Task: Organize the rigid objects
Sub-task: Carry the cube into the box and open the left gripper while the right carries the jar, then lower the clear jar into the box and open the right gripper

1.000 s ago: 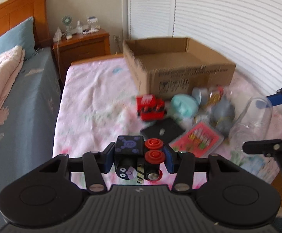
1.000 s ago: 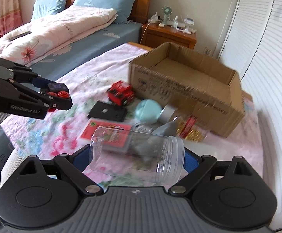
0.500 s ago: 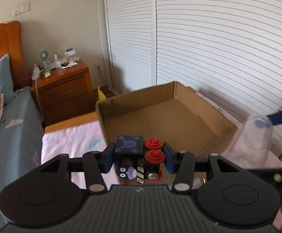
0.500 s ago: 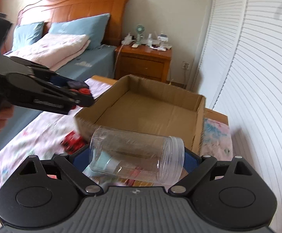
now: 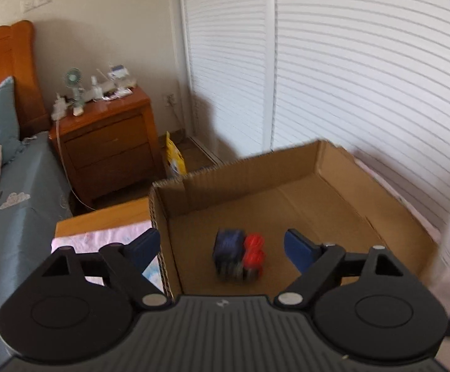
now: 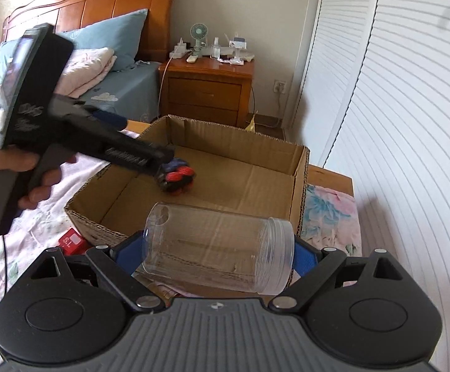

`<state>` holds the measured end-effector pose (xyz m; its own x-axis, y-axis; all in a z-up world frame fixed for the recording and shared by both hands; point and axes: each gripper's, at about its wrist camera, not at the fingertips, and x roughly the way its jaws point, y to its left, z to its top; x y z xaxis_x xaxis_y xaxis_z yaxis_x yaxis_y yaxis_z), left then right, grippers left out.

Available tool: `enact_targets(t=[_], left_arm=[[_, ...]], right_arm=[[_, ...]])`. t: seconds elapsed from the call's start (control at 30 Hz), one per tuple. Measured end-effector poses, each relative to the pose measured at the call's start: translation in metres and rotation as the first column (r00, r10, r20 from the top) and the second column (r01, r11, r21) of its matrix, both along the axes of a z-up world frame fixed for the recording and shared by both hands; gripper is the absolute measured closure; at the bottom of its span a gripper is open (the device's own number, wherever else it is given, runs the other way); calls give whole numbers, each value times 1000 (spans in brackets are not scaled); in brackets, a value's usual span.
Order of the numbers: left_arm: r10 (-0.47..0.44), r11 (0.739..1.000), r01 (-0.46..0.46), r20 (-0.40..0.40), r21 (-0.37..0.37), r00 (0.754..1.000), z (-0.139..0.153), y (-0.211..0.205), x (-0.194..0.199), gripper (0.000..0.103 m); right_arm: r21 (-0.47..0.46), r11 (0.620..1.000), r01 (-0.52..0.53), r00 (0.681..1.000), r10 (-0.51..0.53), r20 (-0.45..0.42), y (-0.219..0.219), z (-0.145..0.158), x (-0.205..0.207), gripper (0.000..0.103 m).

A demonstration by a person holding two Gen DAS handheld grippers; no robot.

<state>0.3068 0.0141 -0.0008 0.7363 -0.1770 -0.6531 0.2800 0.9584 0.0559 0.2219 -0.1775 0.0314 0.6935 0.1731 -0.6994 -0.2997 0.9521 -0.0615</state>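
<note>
In a bedroom, on a pink floral cover, we see an open cardboard box [image 5: 315,167]. Our left gripper [image 5: 222,245] has just been opening: its blue pads stand wide and touch nothing, the blurred blue-and-red toy block [image 5: 239,257] free between them near the box's near-left corner. Our right gripper [image 6: 215,254] clamps a clear plastic jar [image 6: 218,252] sideways over the box's near edge

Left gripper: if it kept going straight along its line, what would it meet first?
Probably the blue-and-red toy, blurred between the left gripper's just-opened jaws, untouched by either; behind it the box floor. Depth is unclear.
</note>
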Motion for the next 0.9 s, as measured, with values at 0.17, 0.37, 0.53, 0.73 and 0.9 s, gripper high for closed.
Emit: enact_targets(t=[0.17,0.37,0.53,0.73,0.9], left_arm=[[-14,1000,13,-14,-21,1000,3,9,-25,11],[-4,999,2,-42,-47,999,12,22,-64,2],[21,999,-23,-61,-28,998,7,32,-100,2],[73,997,-73,-44,-9,996,4,33,-141,2],[80,997,-79,-52,14,995,-5,25,-159,2]], right_arm=[[1,1000,5,1000,-5,-18,0,-4,14,7],[4,1000,9,999,-8,-42,1,-5,37,7],[-20,1000,3,999,-4,-54,8,-6,60,7],[-24,1000,-3,998,2,-55,13,-6,92,7],[-33,999,32,999,-33,-42,18,-6,120,7]])
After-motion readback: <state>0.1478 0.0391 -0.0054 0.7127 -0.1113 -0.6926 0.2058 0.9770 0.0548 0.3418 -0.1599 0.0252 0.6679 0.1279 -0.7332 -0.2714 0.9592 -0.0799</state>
